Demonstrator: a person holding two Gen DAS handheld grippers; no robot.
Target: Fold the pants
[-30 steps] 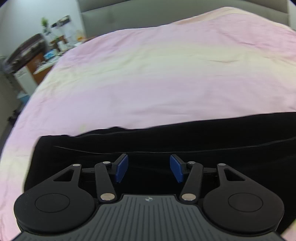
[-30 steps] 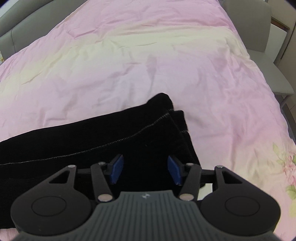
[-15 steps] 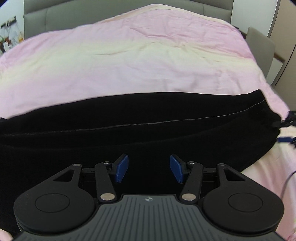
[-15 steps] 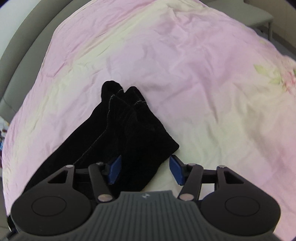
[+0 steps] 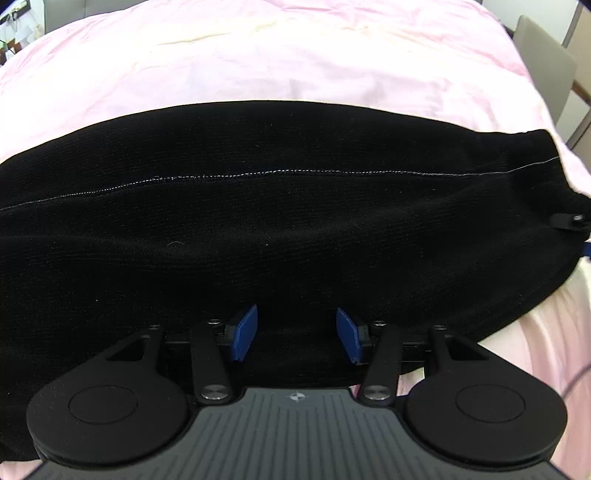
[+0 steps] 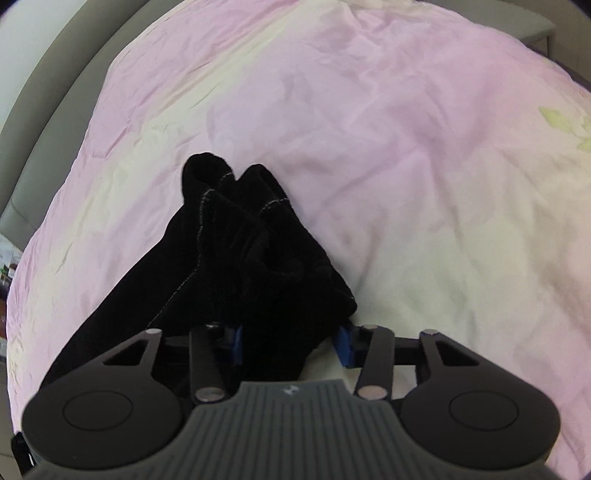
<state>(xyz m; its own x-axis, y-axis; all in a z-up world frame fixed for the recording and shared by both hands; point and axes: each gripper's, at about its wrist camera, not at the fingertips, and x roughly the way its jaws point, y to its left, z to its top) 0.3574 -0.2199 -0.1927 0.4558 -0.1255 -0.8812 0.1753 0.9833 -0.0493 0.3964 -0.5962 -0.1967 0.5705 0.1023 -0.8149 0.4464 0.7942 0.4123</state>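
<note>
Black pants lie lengthwise across a pink and cream bed cover, with a pale seam running along them. My left gripper hovers over their near edge, its jaws closing, with fabric under the gap and the blue pads clear of it. At the right edge of that view a part of my right gripper shows at the leg ends. In the right wrist view, the bunched leg ends fill my right gripper, whose jaws are closing on the cloth.
The bed cover stretches wide beyond the pants. A grey headboard curves along the left of the right wrist view. A grey chair stands past the bed's right side, and a cluttered shelf sits far left.
My left gripper has slid right along the pants and sunk closer to them. My right gripper has rolled and dropped onto the leg ends, and its pads have drawn in around bunched fabric.
</note>
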